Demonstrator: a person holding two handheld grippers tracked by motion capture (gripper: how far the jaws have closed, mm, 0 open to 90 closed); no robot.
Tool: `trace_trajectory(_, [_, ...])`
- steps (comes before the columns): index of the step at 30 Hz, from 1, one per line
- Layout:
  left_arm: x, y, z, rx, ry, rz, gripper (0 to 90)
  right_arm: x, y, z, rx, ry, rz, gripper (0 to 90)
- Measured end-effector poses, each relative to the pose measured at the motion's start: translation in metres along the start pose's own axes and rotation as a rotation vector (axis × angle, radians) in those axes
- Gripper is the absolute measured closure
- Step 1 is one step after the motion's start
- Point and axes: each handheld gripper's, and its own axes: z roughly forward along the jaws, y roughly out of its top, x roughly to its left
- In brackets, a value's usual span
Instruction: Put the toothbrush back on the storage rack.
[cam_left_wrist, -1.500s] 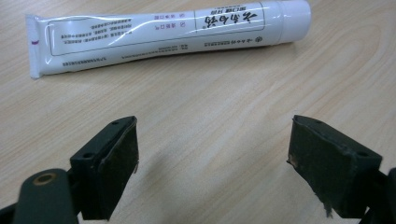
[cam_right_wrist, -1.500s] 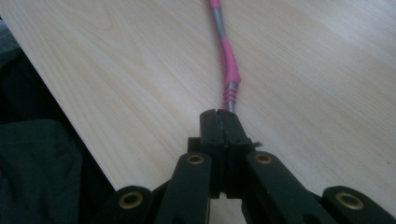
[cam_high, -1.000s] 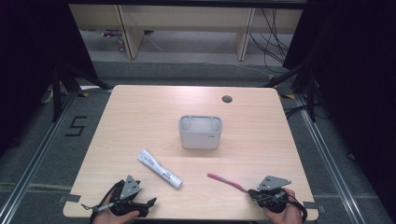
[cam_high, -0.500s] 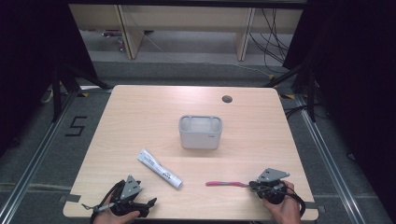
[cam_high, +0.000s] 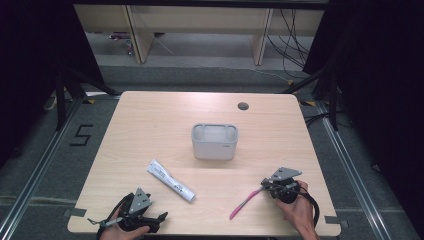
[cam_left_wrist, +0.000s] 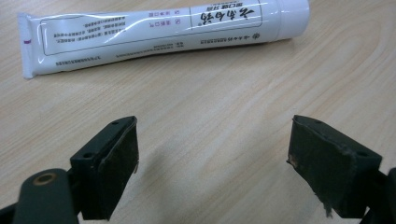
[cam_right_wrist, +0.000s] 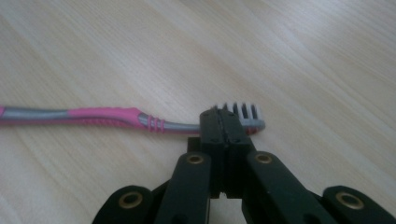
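Dark curtains and a grey floor ring a pale wooden counter (cam_high: 150, 125), at whose middle stands a small grey holder (cam_high: 214, 141), open at the top and seemingly with nothing in it. Nearer the person's edge lie the two things that the work seems to concern: a white toothpaste tube (cam_high: 171, 180), lying flat and slantwise left of centre, and a pink toothbrush (cam_high: 246, 202) to its right. The right tongs (cam_high: 266, 184) are pressed together on the toothbrush (cam_right_wrist: 116, 117) at the neck just behind the white bristles, the pink and grey handle trailing away toward the near edge; from the right gripper view the brush seems close to the wood, though whether it rests on it or is just lifted I cannot tell. The left tongs (cam_high: 159, 218) sit at the near left corner, spread wide with nothing between them; in the left gripper view the tube (cam_left_wrist: 154, 32) lies crosswise a little way ahead, untouched. By my reading the work is in its early part: the brush is gripped but well apart from the holder, and the tube is not yet taken up. Left to do, most likely, is carrying the brush to the holder and standing it inside, then the same for the tube
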Motion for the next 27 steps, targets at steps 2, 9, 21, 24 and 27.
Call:
trace_trajectory(2, [0.000,0.000,0.000,0.000,0.000,0.002,15.6,0.000,0.003,0.004,0.014,0.005,0.003,90.0])
trace_trajectory(9, [0.000,0.000,0.000,-0.003,-0.006,-0.004,15.7,0.002,0.016,0.014,0.001,0.000,-0.032,90.0])
trace_trajectory(21, [0.000,0.000,0.000,-0.005,0.001,-0.005,15.7,0.011,0.039,0.033,0.011,0.025,-0.071,89.6])
trace_trajectory(24, [-0.001,0.000,0.000,-0.010,-0.006,-0.012,15.7,0.015,0.045,0.036,0.008,0.028,-0.099,89.4])
trace_trajectory(27, [0.000,0.000,0.000,-0.001,0.001,0.001,15.7,0.020,0.050,0.038,0.011,0.033,-0.105,89.1])
